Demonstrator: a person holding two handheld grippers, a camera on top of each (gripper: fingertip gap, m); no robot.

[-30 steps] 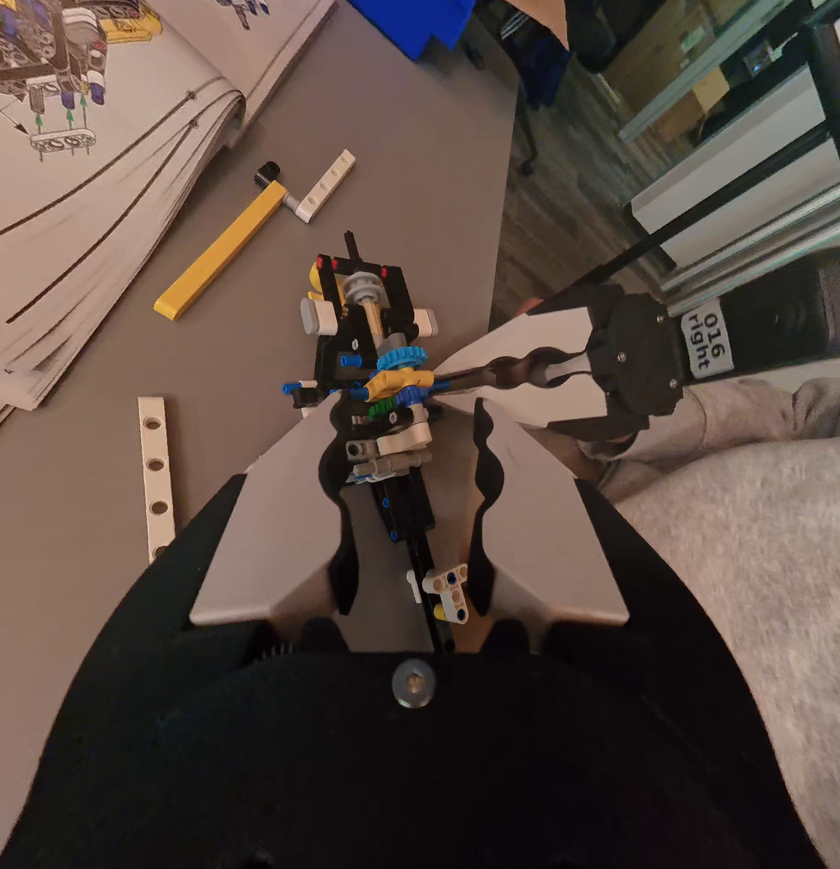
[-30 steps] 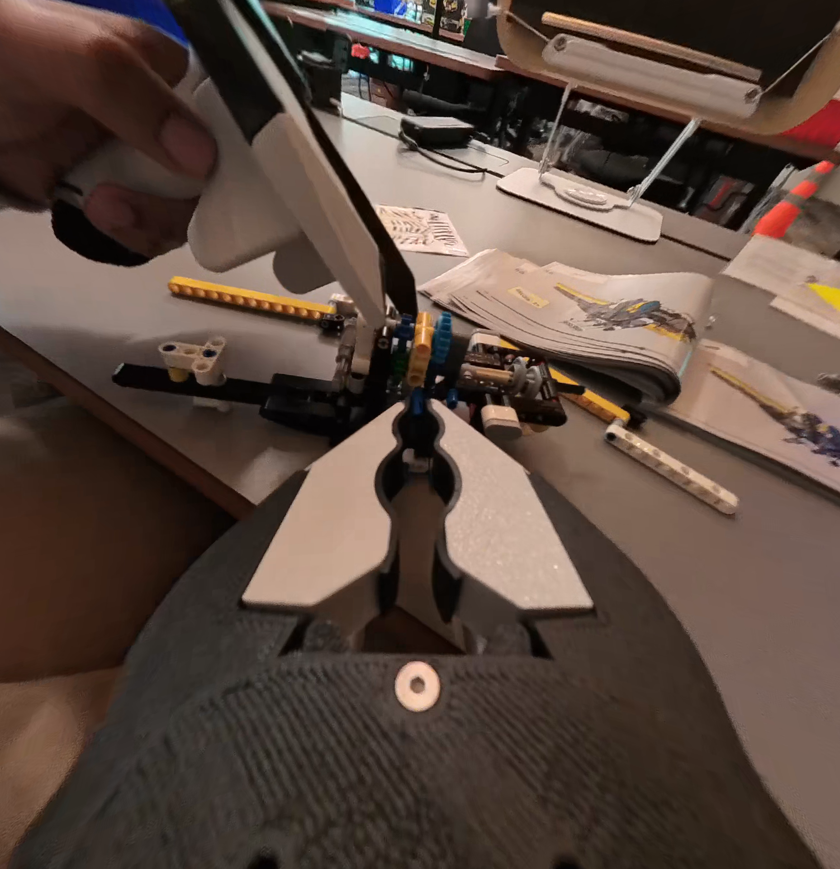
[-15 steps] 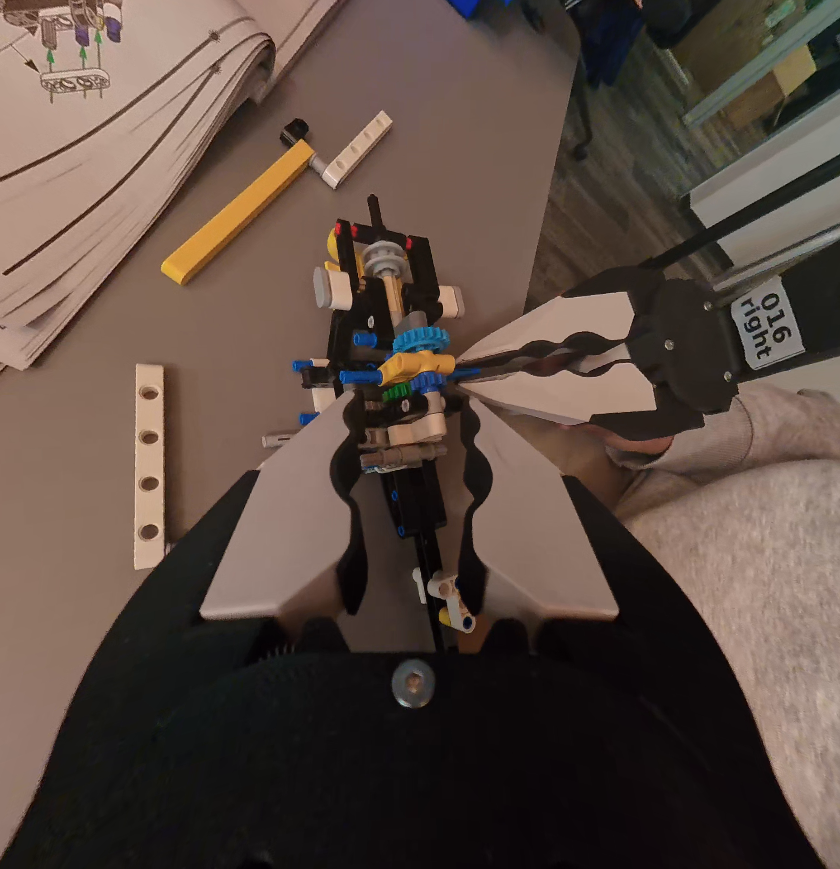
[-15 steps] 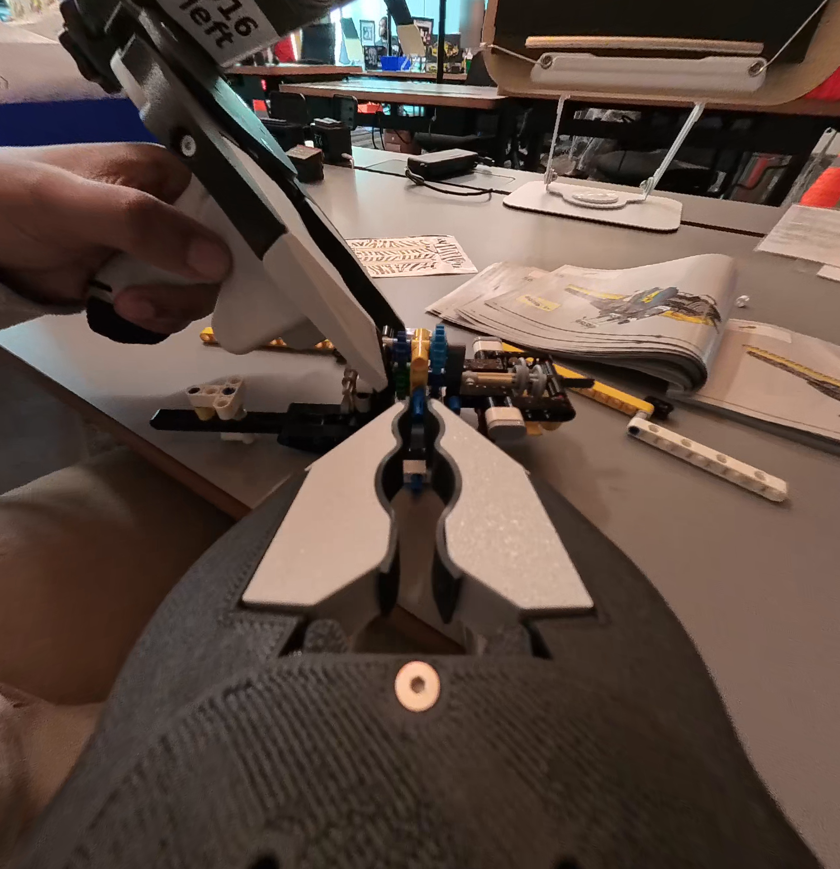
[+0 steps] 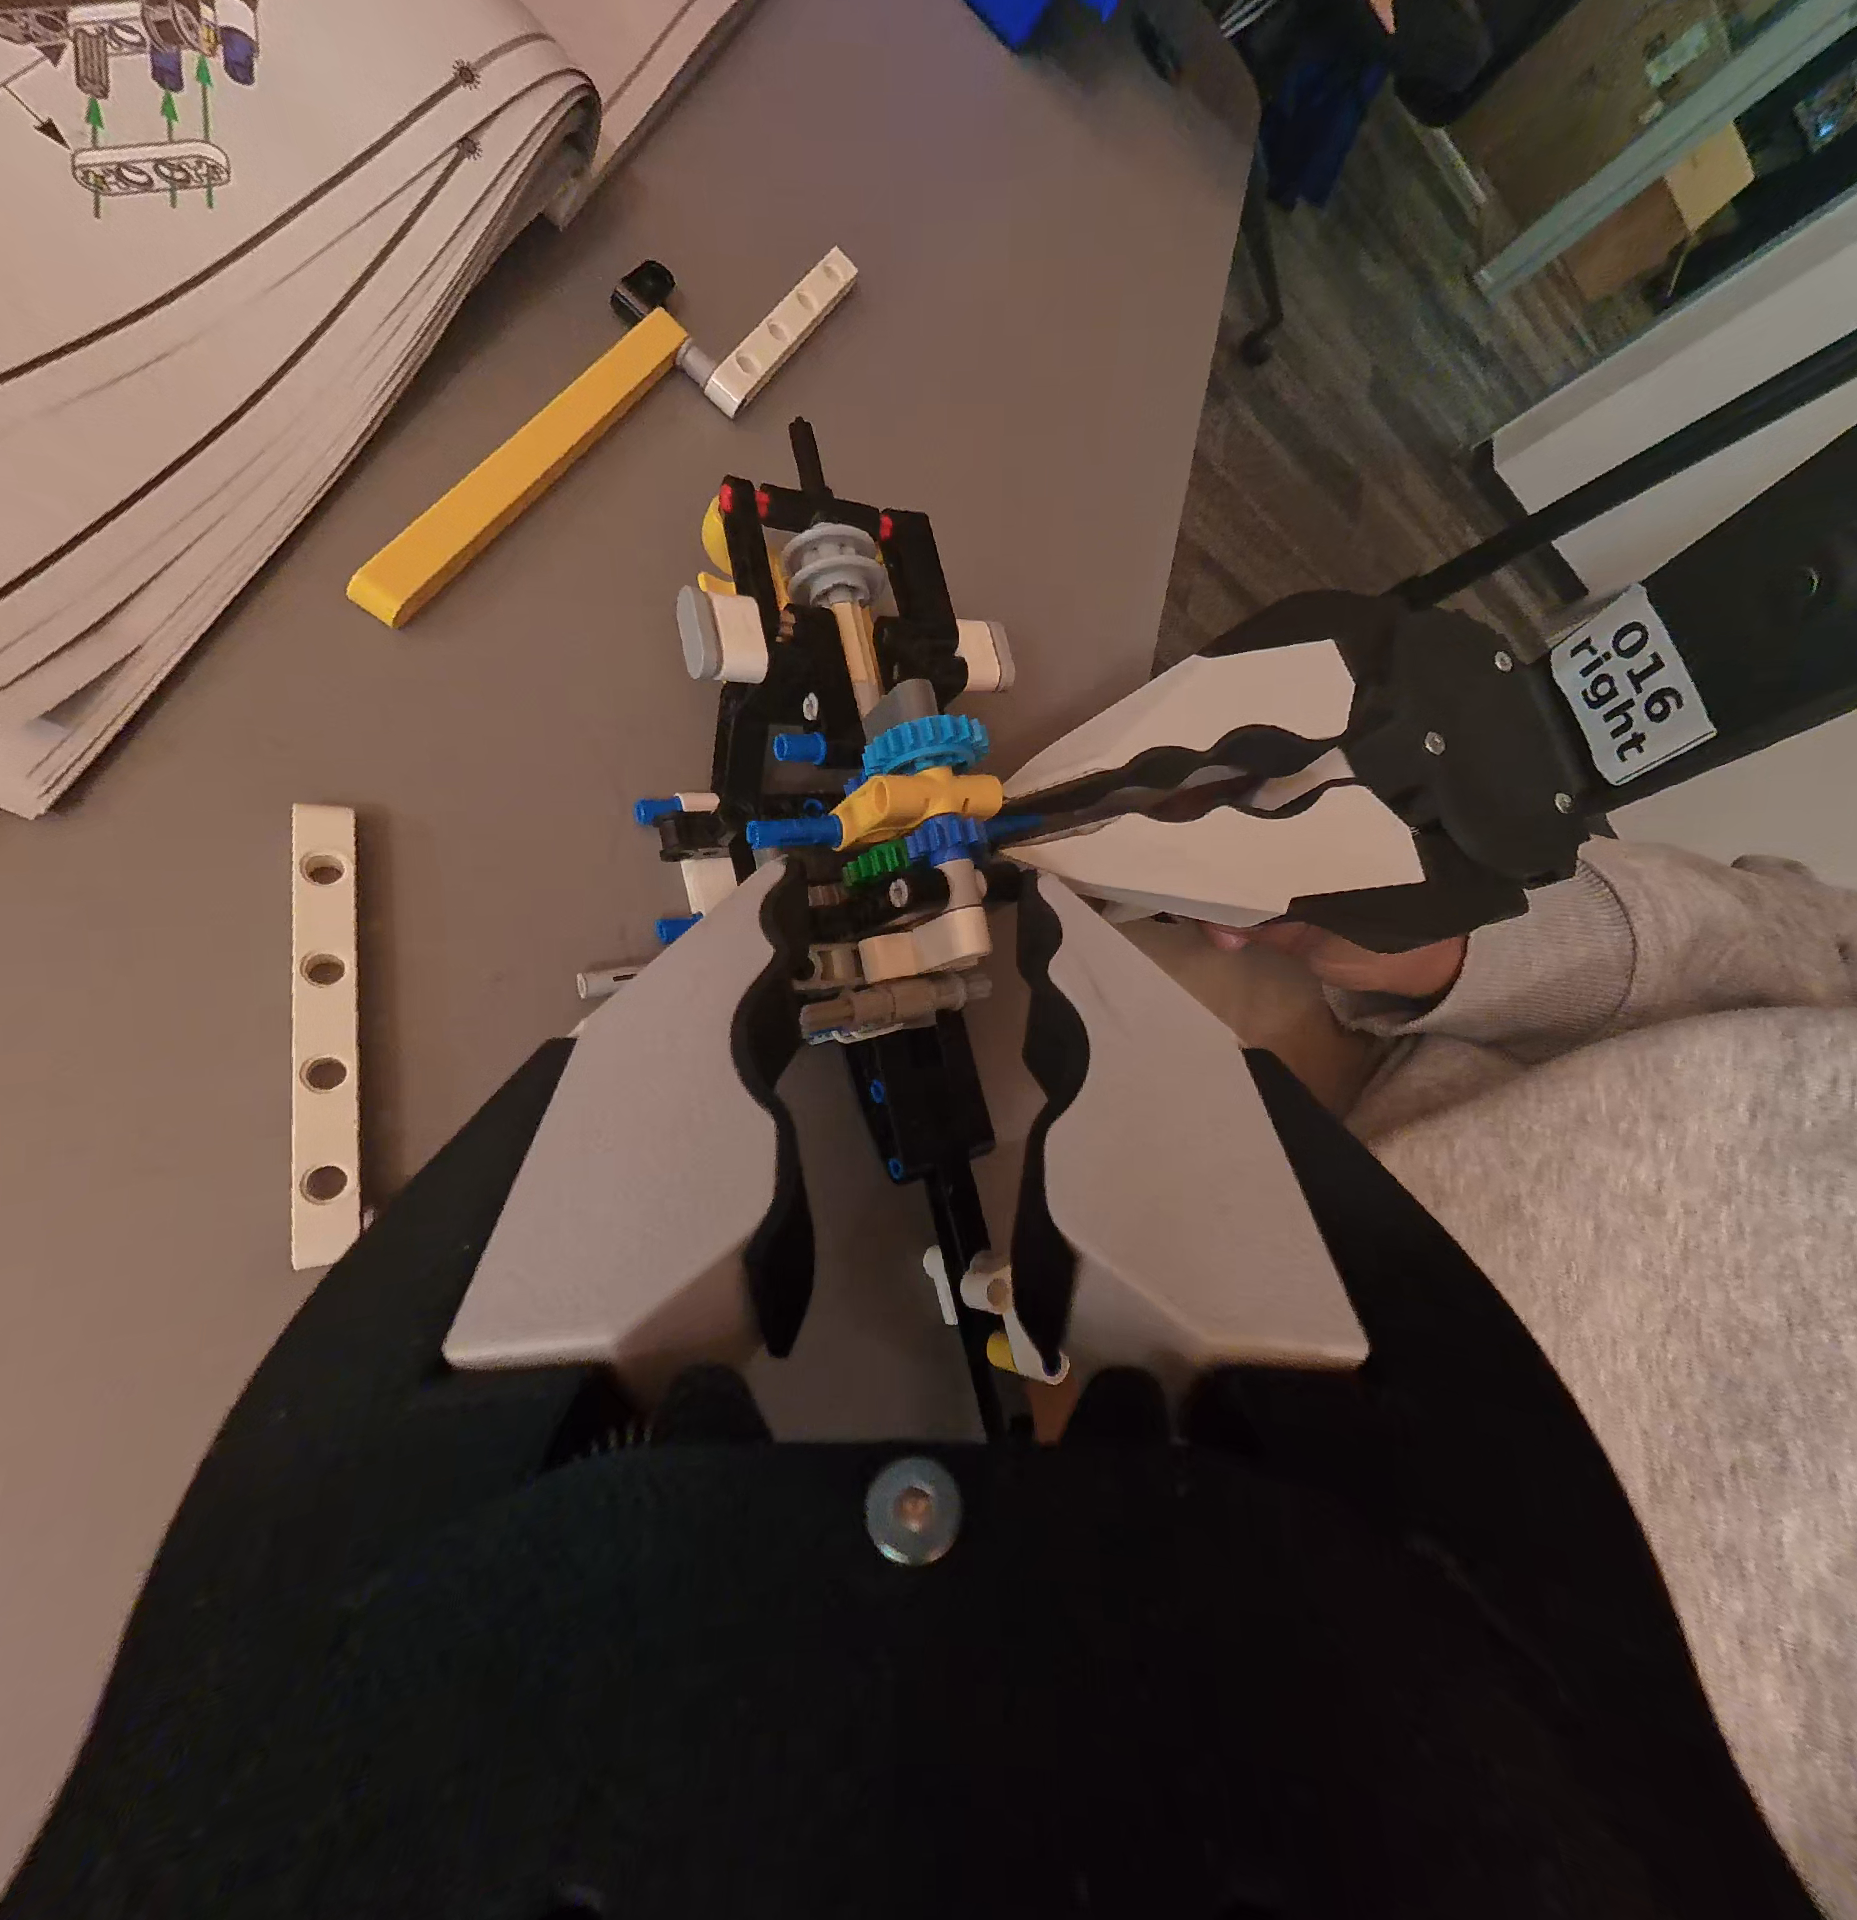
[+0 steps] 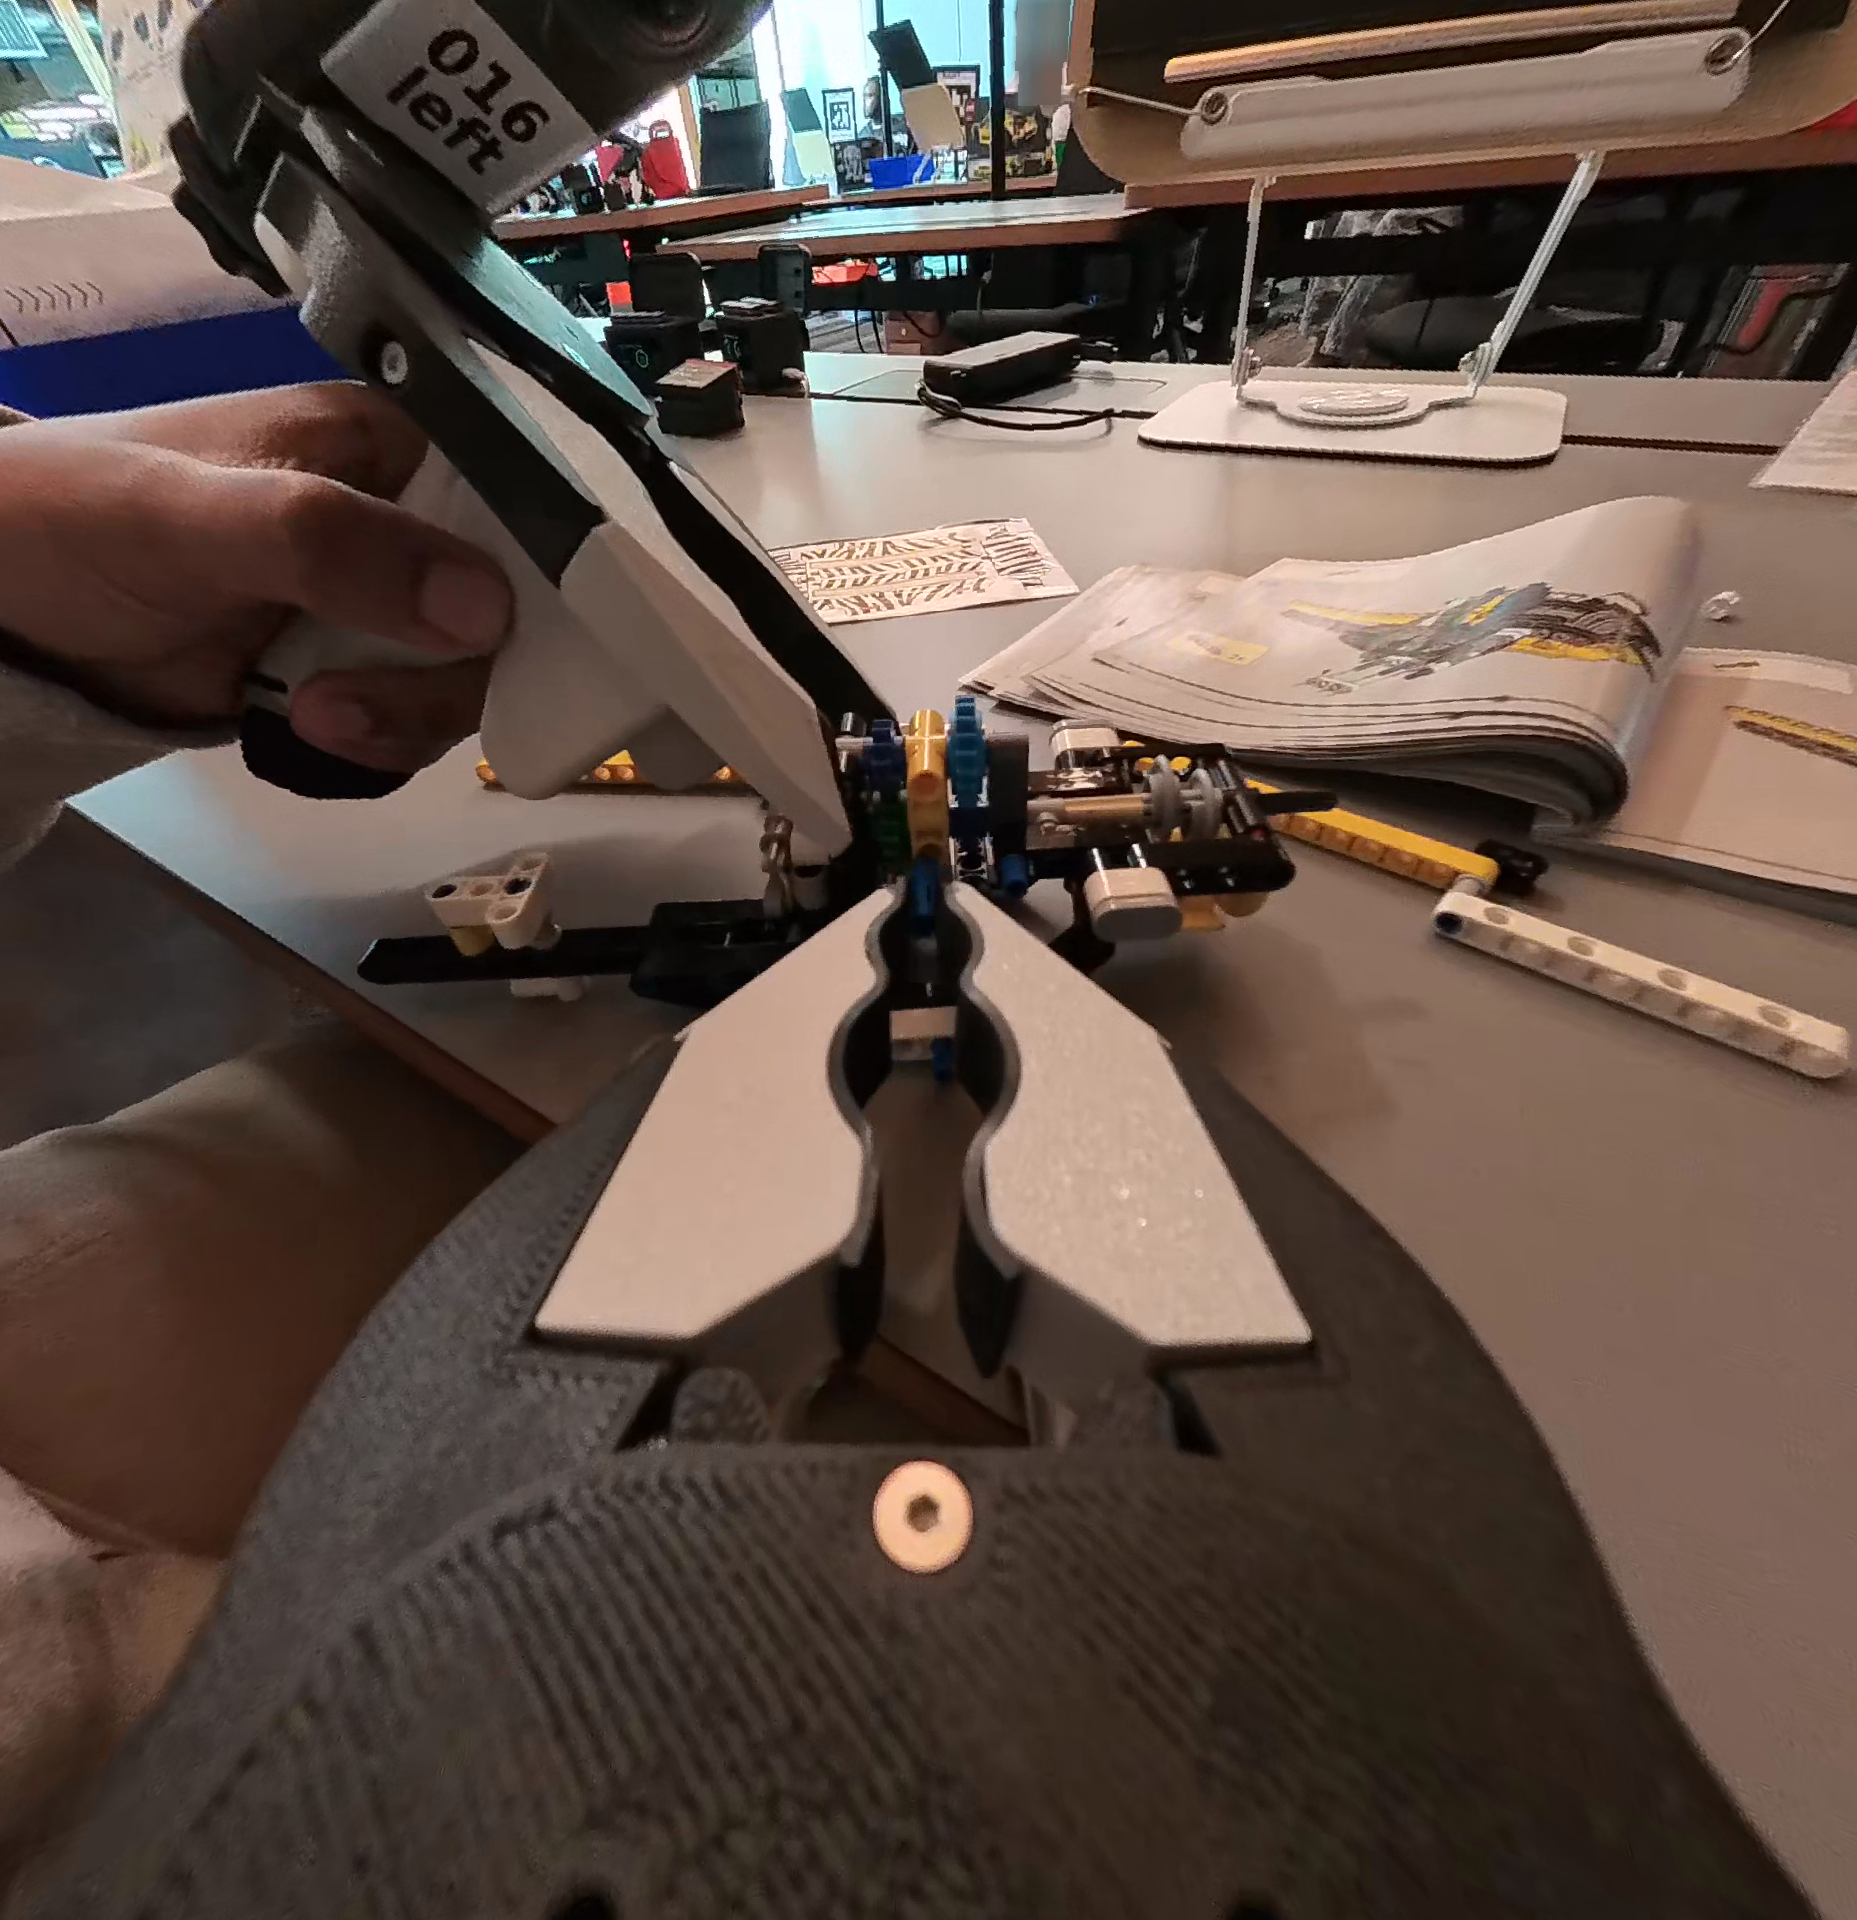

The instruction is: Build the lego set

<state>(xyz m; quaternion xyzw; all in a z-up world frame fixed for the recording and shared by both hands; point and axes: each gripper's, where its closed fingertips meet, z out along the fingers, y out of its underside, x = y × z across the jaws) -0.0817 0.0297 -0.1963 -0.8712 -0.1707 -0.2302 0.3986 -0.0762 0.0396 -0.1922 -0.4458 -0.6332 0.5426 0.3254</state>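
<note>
Lego model (image 5: 851, 790) on table (image 5: 176, 1039), left claw (image 5: 898, 914) apart astride it, right claw (image 6: 922, 904) pinching blue pin (image 6: 924, 899)

Dim, warm indoor light; wide-angle bending at the edges, soft blur in near corners, bright background glare.

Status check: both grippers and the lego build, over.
Left gripper straddling lego build, fingers apart. Right gripper shut on blue pin at the gears. Build flat on table. Nothing blocking.
</note>
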